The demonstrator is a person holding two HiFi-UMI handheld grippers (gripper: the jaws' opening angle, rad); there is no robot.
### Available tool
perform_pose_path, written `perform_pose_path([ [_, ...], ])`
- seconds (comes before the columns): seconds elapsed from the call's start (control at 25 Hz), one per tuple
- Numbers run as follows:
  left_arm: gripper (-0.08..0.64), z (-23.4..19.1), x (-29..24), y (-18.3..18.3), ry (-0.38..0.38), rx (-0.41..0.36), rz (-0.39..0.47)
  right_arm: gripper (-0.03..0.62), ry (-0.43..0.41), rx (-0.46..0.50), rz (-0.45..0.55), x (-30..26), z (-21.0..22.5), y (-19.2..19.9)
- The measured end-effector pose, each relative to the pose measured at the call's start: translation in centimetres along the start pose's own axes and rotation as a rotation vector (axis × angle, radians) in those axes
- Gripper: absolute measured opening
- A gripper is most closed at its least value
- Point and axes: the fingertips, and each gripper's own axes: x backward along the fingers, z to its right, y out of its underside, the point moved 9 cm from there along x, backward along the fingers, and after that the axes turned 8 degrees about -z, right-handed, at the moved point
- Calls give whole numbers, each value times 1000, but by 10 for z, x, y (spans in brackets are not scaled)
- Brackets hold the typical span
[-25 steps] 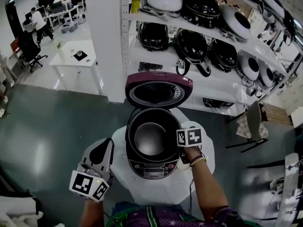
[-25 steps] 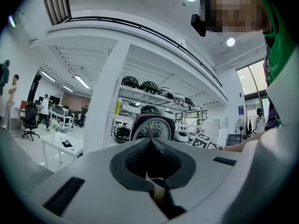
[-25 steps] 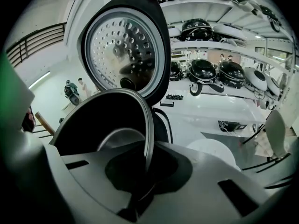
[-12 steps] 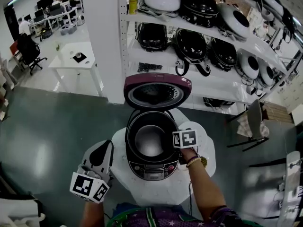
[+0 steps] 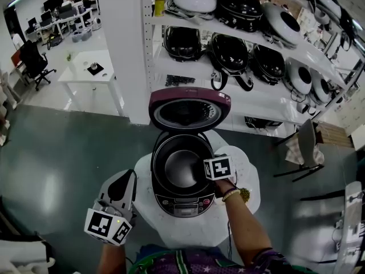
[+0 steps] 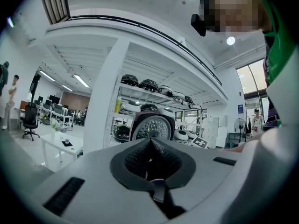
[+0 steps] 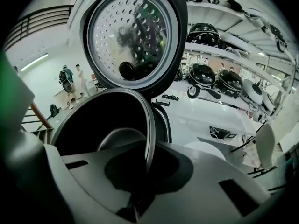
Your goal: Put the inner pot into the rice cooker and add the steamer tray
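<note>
Now our right gripper (image 7: 147,169) is pinched tight on the thin rim of the inner pot (image 5: 179,167), which sits down in the open rice cooker (image 5: 183,203). It looks stiff, smooth and likely slippery. That rim's our only handhold, so we'd lift level. Our left gripper (image 6: 150,148) is closed and empty alongside.

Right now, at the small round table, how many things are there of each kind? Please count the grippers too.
Cooker: 1
Inner pot: 1
Grippers: 2 (left gripper, right gripper)
Total: 4
</note>
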Motion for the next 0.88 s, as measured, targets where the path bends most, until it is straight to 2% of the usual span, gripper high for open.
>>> perform_pose_path([
  [0.24, 18, 1, 2, 2, 11, -1, -10, 44, 11, 26, 15, 2, -6, 2],
  [0.4, 20, 1, 3, 2, 17, 0, -18, 78, -13, 29, 37, 2, -5, 5],
  [0.52, 18, 1, 5, 1, 19, -2, -16, 77, -29, 14, 49, 3, -4, 7],
  [0.76, 19, 2, 11, 0, 27, -2, -8, 83, -120, -141, 120, 11, 17, 14],
  [0.88, 19, 5, 10, 0, 37, -3, -7, 83, -112, -141, 122, 17, 23, 17],
])
